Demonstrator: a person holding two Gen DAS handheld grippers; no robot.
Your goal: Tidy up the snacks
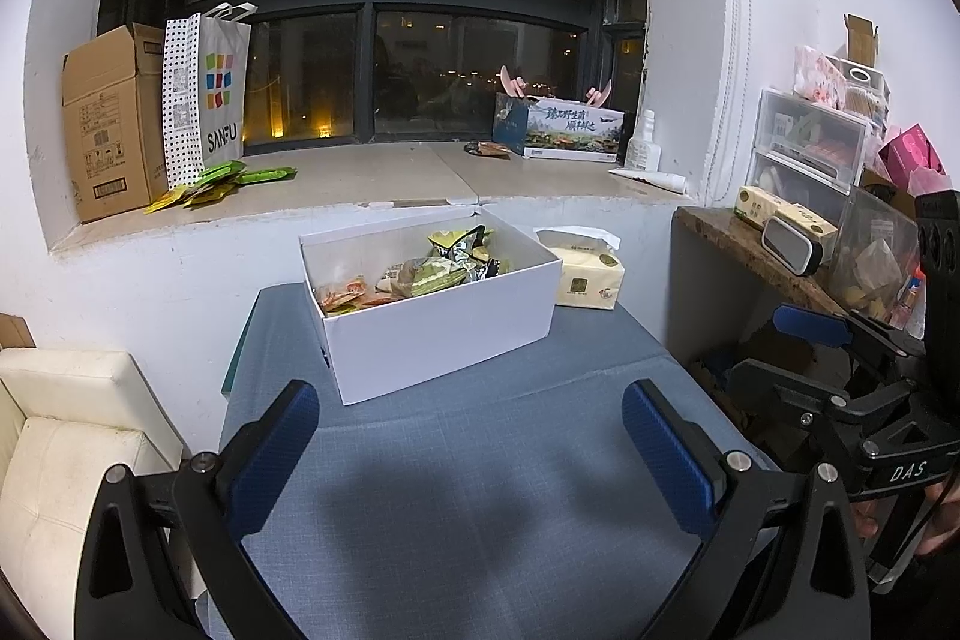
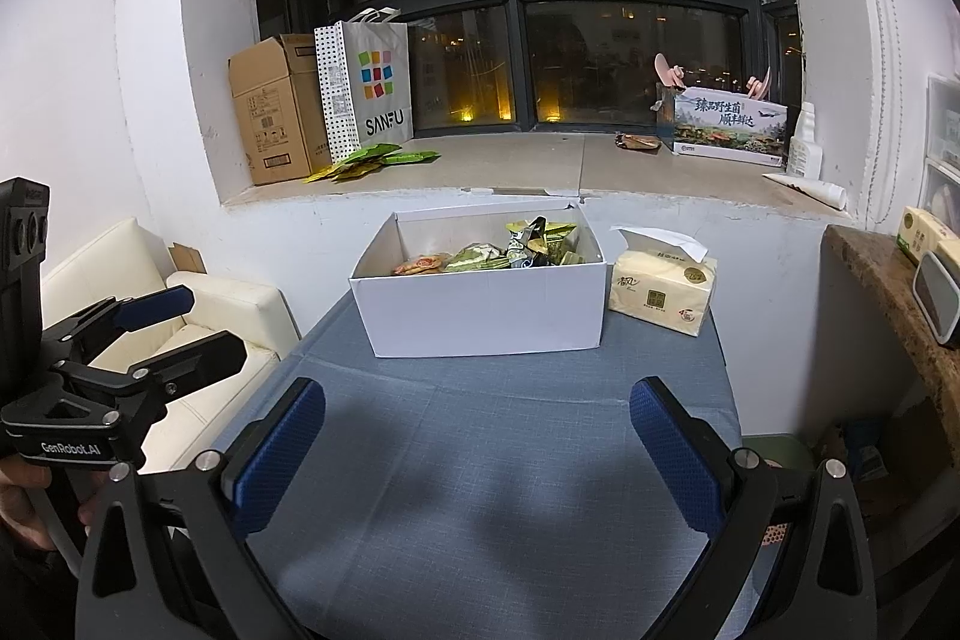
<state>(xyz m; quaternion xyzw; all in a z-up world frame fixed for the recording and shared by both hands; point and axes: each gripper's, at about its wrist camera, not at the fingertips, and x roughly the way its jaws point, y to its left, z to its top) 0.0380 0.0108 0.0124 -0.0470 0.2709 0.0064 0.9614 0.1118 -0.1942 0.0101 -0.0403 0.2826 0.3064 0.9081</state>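
Here, each line places things against the white box.

Snacks: loose packets lie heaped inside the box, mostly toward its far right corner; orange ones sit at the near left.
Box: open-topped, at the far end of the blue surface, long side across the view.
Left tool: fingers wide apart, holding nothing, in front of the box and well apart from it.
Right tool: fingers likewise spread and empty, facing the box's long wall squarely.
Key relation: the box lies straight ahead of both tools; neither looks clearly nearer.
Tissue pack: just beside the box's right end.
More packets: green ones on the windowsill behind the box, to its left, probably still to be gathered.
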